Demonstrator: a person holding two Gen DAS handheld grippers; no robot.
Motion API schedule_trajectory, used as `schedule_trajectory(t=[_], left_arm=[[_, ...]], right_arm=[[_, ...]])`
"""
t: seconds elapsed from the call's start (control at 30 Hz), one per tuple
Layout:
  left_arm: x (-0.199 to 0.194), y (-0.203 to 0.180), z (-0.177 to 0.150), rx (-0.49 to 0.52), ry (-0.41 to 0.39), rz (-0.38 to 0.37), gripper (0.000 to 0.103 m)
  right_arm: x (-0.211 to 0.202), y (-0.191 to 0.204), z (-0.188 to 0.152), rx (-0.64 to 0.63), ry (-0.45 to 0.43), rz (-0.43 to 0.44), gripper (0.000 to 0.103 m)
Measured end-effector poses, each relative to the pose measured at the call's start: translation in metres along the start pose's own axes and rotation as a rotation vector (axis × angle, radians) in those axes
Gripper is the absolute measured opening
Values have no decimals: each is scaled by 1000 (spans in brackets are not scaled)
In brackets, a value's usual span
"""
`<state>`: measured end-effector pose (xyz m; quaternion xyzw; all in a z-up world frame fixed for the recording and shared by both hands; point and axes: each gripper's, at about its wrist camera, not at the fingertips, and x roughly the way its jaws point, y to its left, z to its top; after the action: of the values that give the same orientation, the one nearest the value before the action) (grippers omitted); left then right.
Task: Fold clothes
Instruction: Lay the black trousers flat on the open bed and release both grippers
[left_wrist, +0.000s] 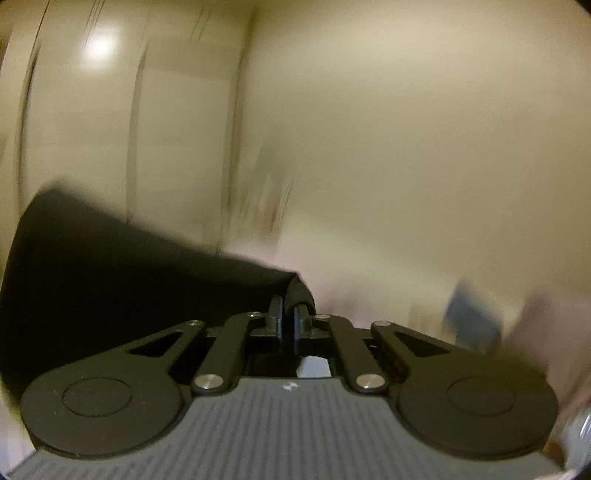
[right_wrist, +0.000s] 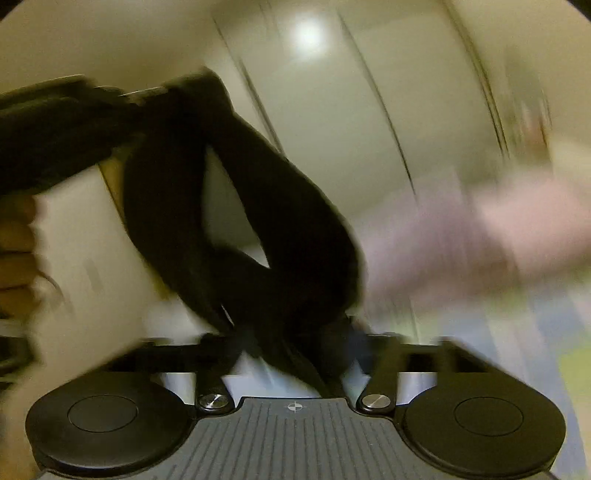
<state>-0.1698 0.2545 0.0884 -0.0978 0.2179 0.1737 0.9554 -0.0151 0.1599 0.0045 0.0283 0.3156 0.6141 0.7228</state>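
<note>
A black garment (left_wrist: 110, 277) fans out to the left from my left gripper (left_wrist: 288, 314), which is shut on a fold of it. In the right wrist view the same black garment (right_wrist: 266, 221) runs as a twisted band from the bottom centre up to the upper left. There the left gripper (right_wrist: 74, 107) holds its far end, with a person's hand (right_wrist: 14, 251) below it. My right gripper (right_wrist: 291, 347) has the bunched cloth running down between its fingers, and it looks shut on it. Its fingertips are hidden by cloth and motion blur.
Both views are smeared by motion. Cream wardrobe doors (left_wrist: 92, 129) with a light glare and a plain wall (left_wrist: 406, 129) fill the background. A pink blurred shape (right_wrist: 498, 229) lies to the right, with a pale patterned surface (right_wrist: 535, 332) below it. A blue object (left_wrist: 472, 317) sits low right.
</note>
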Motion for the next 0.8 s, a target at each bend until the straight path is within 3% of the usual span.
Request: schedule_trajectory(t=[0.1, 0.13, 0.2, 0.27, 0.37, 0.47, 0.5, 0.53, 0.6, 0.8], left_arm=[[31, 30, -114, -170, 435, 224, 3], [29, 37, -147, -229, 511, 256, 3], [12, 45, -195, -385, 576, 278, 3], [-6, 48, -206, -457, 581, 314, 4], [-29, 41, -218, -497, 560, 381, 7], [-51, 29, -230, -504, 551, 464, 9], [-58, 25, -234, -506, 548, 492, 16], [-65, 21, -238, -508, 544, 519, 23], [-79, 13, -246, -512, 538, 575, 24], [-118, -19, -263, -516, 519, 709, 30]], right_arm=[[25, -18, -63, 63, 320, -96, 66], [33, -24, -84, 84, 427, -129, 66], [41, -36, -98, 86, 527, -160, 66], [48, -39, -98, 45, 565, -181, 66], [56, -15, -101, -109, 616, -151, 66], [46, 7, -130, -201, 672, -115, 66], [42, 15, -140, -231, 690, -102, 66], [42, 16, -147, -242, 707, -89, 66], [24, 38, -162, -260, 738, -70, 66], [-3, 50, -187, -339, 757, -81, 66]])
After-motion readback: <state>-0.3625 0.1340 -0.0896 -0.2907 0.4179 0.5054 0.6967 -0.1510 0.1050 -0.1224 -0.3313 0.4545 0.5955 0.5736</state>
